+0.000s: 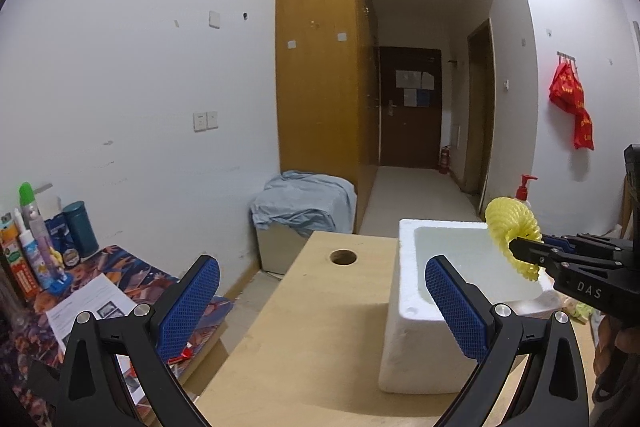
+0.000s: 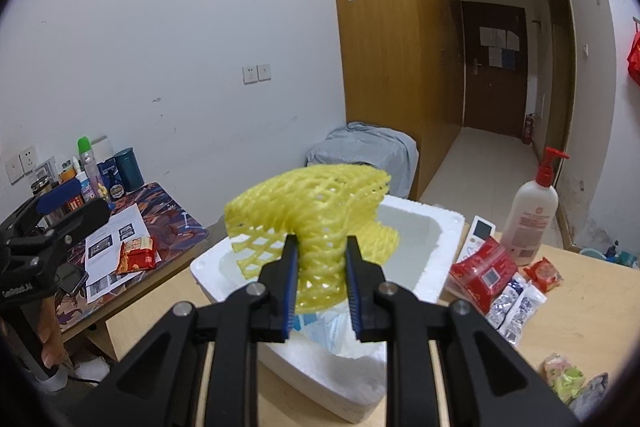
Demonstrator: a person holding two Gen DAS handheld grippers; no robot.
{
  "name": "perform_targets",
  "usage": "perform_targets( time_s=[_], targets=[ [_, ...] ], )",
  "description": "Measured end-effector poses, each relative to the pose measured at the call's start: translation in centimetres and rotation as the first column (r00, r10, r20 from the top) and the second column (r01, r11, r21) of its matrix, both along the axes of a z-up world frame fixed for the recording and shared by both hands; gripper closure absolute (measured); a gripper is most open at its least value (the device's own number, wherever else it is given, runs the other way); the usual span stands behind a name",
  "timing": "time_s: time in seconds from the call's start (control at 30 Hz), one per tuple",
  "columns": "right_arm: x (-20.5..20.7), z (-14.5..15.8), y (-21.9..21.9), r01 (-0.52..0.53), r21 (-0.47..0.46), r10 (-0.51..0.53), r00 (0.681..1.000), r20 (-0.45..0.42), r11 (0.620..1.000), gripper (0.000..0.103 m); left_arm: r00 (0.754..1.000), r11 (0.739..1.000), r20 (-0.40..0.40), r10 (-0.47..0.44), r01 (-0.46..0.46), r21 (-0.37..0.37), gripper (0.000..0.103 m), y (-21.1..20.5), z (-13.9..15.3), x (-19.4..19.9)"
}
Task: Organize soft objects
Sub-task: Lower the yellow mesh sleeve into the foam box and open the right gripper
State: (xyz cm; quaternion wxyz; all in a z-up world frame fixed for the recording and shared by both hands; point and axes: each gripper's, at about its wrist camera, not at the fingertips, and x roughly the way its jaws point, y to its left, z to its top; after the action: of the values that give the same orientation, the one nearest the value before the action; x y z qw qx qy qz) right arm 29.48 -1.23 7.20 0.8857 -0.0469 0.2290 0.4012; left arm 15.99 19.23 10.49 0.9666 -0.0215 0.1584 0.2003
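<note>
The right hand-held gripper [image 2: 321, 269] is closed on a yellow foam net sleeve [image 2: 316, 215], pinching its waist so both ends flare, and holds it in the air above the open white foam box [image 2: 432, 227], apparently to drop it in. A pale blue soft item [image 2: 320, 327] already lies at the near end of the box, which stands on the wooden bench [image 1: 320, 307]. The left hand-held gripper [image 1: 322, 299] is open and empty, left of the box, probably waiting.

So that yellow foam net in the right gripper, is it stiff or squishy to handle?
Likely squishy: the yellow foam net pinches narrow between the right gripper fingers and flares above. Probably very light, since it's open mesh. It may spring back once released.
</note>
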Motion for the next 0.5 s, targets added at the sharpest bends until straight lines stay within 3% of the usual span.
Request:
perform_targets(
  time_s=[0.23,0.27,0.37,0.5],
  targets=[
    [0.08,0.06,0.55,0.011,-0.015,-0.011,1.0,0.012,1.0,0.077,1.0,1.0,-0.003,0.012,-0.012,-0.004,0.0,0.53,-0.27,-0.56],
    [0.06,0.05,0.64,0.02,-0.023,-0.019,1.0,0.017,1.0,0.07,1.0,1.0,0.0,0.012,-0.012,-0.008,0.0,0.64,-0.28,-0.68],
    [0.08,0.07,0.52,0.023,-0.011,-0.023,1.0,0.019,1.0,0.034,1.0,1.0,0.002,0.01,-0.01,-0.016,0.0,0.83,-0.26,-0.74],
    [-0.19,0.18,0.54,0.048,-0.023,-0.047,0.998,0.051,0.999,0.01,1.0,1.0,0.005,0.007,-0.007,-0.027,0.0,1.03,-0.39,-0.95]
  ],
)
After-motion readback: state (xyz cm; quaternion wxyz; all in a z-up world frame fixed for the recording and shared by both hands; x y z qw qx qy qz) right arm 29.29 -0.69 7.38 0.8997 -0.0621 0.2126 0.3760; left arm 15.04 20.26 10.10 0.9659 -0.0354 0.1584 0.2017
